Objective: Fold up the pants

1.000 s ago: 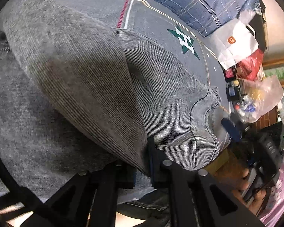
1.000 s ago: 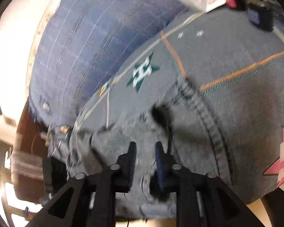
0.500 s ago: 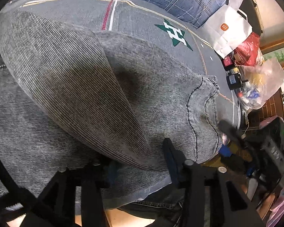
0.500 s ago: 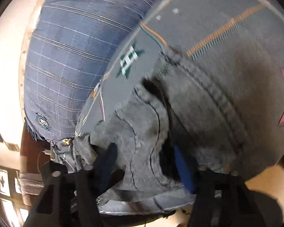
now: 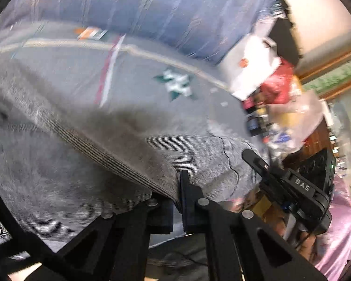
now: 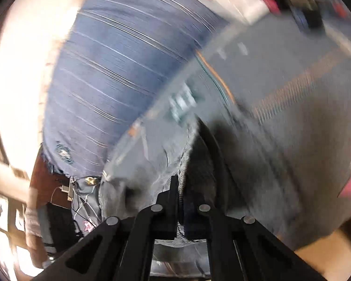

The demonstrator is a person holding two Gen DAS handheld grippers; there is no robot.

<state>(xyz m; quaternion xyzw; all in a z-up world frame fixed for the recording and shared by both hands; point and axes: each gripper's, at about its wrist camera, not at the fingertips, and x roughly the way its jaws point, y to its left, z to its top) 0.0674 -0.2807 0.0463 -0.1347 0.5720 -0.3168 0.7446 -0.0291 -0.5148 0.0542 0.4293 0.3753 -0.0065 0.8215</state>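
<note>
Grey corduroy pants [image 5: 86, 164] lie folded over on a grey bedspread [image 5: 138, 79]. My left gripper [image 5: 176, 199] is shut on the near folded edge of the pants, the cloth pinched between the jaws. In the right wrist view the pants [image 6: 206, 168] run up from my right gripper [image 6: 180, 201], which is shut on a raised fold of them. The right gripper also shows in the left wrist view [image 5: 285, 185], at the pants' right end. Both views are blurred by motion.
A blue plaid pillow [image 5: 152, 16] [image 6: 114, 75] lies at the bed's far side. A white paper bag [image 5: 252, 68], a red bag [image 5: 280, 82] and small clutter sit at the bed's far right. The bedspread carries a green star [image 5: 177, 84].
Half a second ago both grippers stood open around the pants' edge. Both have now shut on the cloth, and both views have shifted and blurred.
</note>
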